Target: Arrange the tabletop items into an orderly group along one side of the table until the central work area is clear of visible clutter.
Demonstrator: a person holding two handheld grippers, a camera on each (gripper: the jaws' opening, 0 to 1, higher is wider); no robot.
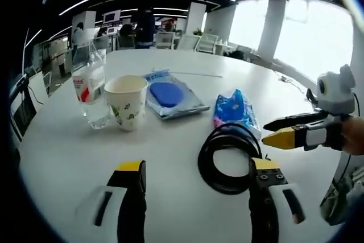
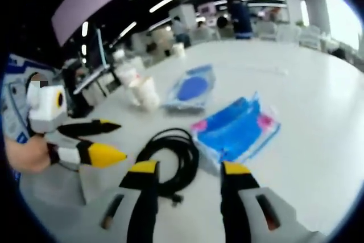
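Observation:
A black cable coil [image 1: 203, 157] lies on the white table [image 1: 244, 66], just ahead of my left gripper [image 1: 197, 166], which is open and holds nothing. Behind the coil lies a blue patterned packet [image 1: 234, 109]. Further back stand a paper cup [image 1: 126, 101], a clear water bottle [image 1: 91, 86] and a clear bag with a blue pad [image 1: 170, 95]. My right gripper [image 1: 264, 131] comes in from the right beside the coil, empty. In the right gripper view it [image 2: 190, 167] is open over the coil [image 2: 170, 135] and packet [image 2: 236, 129], and the left gripper [image 2: 123, 139] sits left of the coil.
Past the coil stand the bag with the blue pad [image 2: 193, 89] and the cup [image 2: 148, 92]. Bare table [image 2: 318, 83] stretches to the right. White chairs [image 1: 187, 41] and people stand beyond the far edge. A person's hand [image 2: 25, 155] holds the left gripper.

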